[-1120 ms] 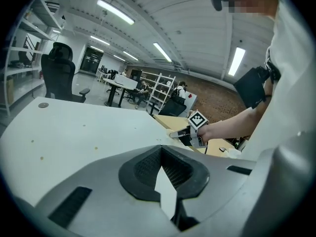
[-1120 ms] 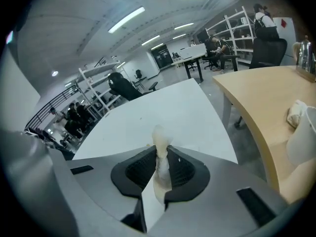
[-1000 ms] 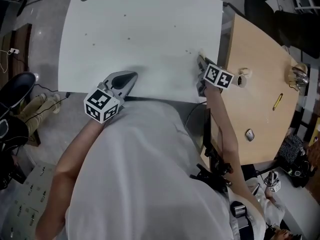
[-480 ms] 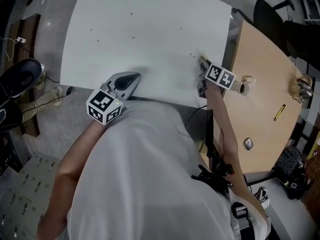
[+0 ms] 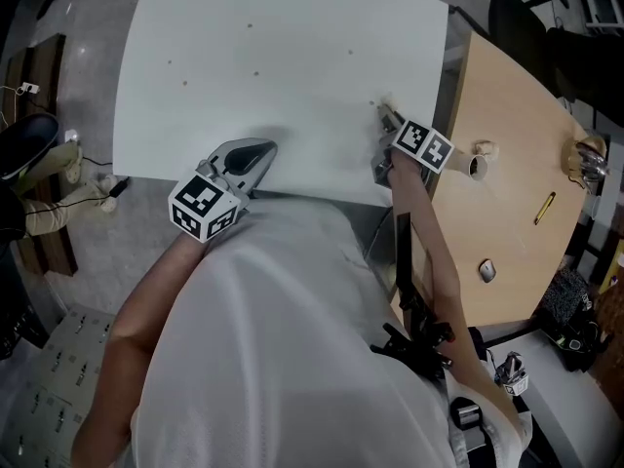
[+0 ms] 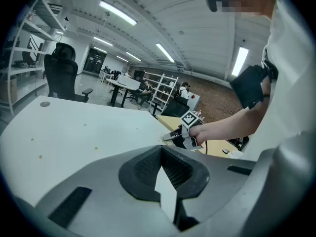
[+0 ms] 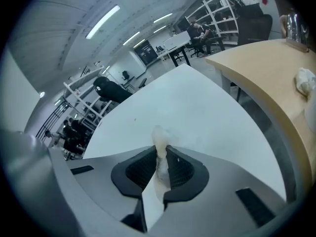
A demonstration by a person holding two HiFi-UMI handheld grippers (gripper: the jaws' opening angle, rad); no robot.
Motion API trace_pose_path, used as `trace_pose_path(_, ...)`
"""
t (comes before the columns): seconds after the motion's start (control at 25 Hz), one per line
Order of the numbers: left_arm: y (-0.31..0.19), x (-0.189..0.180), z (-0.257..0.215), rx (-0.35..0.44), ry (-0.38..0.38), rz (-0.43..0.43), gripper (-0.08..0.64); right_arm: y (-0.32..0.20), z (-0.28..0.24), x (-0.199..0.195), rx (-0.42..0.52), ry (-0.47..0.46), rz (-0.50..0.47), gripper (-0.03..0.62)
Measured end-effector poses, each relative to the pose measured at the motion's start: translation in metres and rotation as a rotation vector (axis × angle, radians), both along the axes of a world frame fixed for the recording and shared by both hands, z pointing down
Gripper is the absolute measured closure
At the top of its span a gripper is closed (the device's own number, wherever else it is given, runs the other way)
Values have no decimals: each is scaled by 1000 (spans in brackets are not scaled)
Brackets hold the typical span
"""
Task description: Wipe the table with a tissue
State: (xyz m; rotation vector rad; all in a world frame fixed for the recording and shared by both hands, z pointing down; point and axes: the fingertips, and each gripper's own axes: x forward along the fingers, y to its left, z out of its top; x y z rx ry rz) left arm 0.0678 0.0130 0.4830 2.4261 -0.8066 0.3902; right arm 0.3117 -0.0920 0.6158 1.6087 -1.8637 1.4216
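Currently: your right hand-held gripper [image 5: 383, 118] pinches tissue [image 7: 159, 138] at tabletop [image 5: 283, 57] right edge; bare surface spreads leftward. Left hand-held gripper [image 5: 261, 148]: closed, empty, front edge.

Head view: table [image 5: 292, 27] far edge is cut off by the frame top. Its near edge is partly hidden under the person's shirt [image 5: 292, 339]. Tissue [image 5: 382, 107] shows only as a pale scrap past the right hand-held gripper [image 5: 386, 123]; shape unreadable. Specks [image 5: 255, 73] on the table are too small to identify. Yellow stick [image 5: 544, 203] on the wooden table [image 5: 507, 261] is too small to name.

Right gripper view: the tissue's lower part is hidden between the jaws.
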Motion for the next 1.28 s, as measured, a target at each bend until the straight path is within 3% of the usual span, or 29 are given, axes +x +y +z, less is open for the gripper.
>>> trace_pose_path(0.44,-16,-38,5,-20,13,34,554,-7,0,-37,22,29,25,537)
trace_pose_path(0.88,-23,-52,2,-13,4,48,554,11,-9,-130,35,-146,-286,537)
trace_pose_path(1.08,-24,-45,0,-7,1,50,554,8,-36,-95,154,-161,-222,537)
trace_pose_path(1.28,-21,-32,1,-5,7,54,554,-3,-51,-25,209,-44,-139,537)
